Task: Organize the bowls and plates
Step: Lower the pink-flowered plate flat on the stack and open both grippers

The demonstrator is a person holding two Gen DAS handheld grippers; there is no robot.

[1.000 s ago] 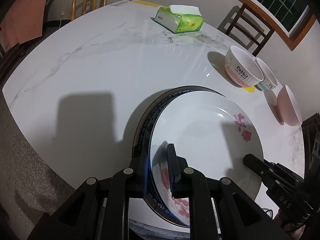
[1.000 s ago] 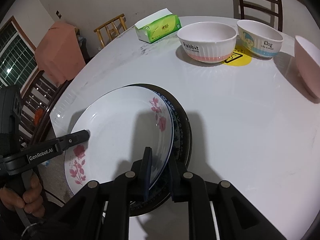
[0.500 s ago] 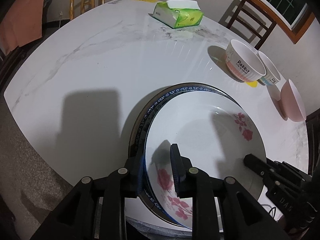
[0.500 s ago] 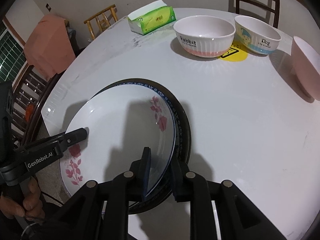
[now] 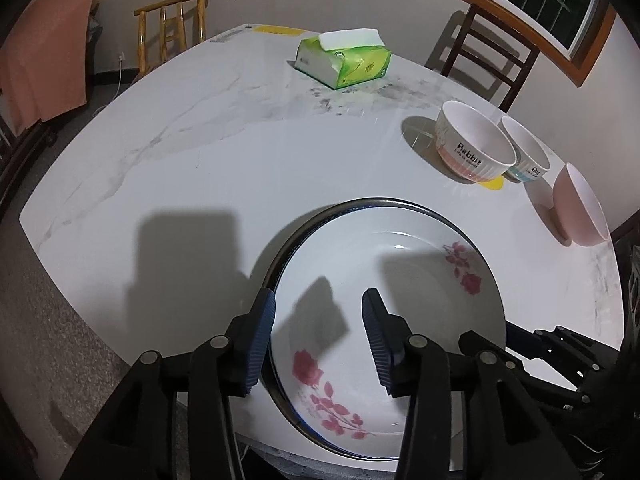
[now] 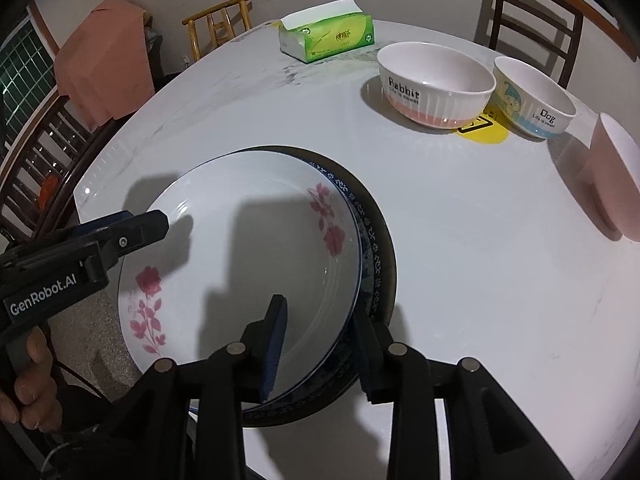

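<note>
1. Now the flowered plate (image 5: pixel 400 300) lies nested in the blue-patterned plate (image 6: pixel 372 248), low in both frames, close to the table (image 5: pixel 200 160) edge.
2. Left gripper (image 5: pixel 318 334): its jaws have just been opening and stand clear, straddling the plate's rim without pressing.
3. Right gripper (image 6: pixel 320 344): also just opening; both rims sit between its pads, released.
4. Risk: a pad catching a rim on withdrawal could drag the stack off the nearby edge.
5. Rabbit bowl (image 6: pixel 436 84), Dog bowl (image 6: pixel 534 100) and pink bowl (image 6: pixel 616 176) wait at upper right, unstacked.
</note>
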